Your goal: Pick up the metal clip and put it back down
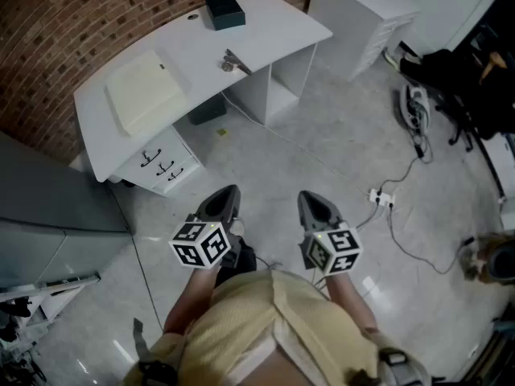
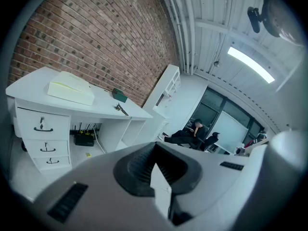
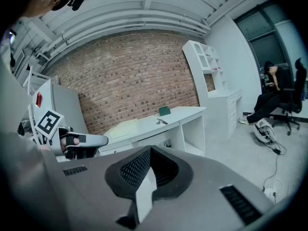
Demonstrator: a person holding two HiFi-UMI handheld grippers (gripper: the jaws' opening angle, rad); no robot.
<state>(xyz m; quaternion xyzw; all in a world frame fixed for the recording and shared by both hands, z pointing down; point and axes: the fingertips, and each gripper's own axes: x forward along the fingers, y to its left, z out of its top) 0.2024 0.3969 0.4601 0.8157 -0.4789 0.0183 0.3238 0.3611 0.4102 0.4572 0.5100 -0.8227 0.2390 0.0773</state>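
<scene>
Currently both grippers are held low in front of the person, over the grey floor (image 1: 338,143) and well short of the white desk (image 1: 269,26).

- Left gripper (image 1: 224,199): jaws pressed together, nothing between them. It tilts slightly downward and points toward the desk.
- Right gripper (image 1: 315,203): jaws likewise together in its own view and empty. It has the same slight downward tilt and sits beside the left gripper, apart from it.
- Metal clip (image 1: 235,63): lies on the desk top near the front edge, above the open knee space. Neither gripper touches it.
- Dark green box (image 1: 224,10): sits at the back of the desk, beyond the clip.
- Cream pad (image 1: 145,91): lies flat on the desk's left part, over the drawer unit (image 1: 161,163).
- Power strip (image 1: 380,197): on the floor to the right, with its cable trailing off.
</scene>
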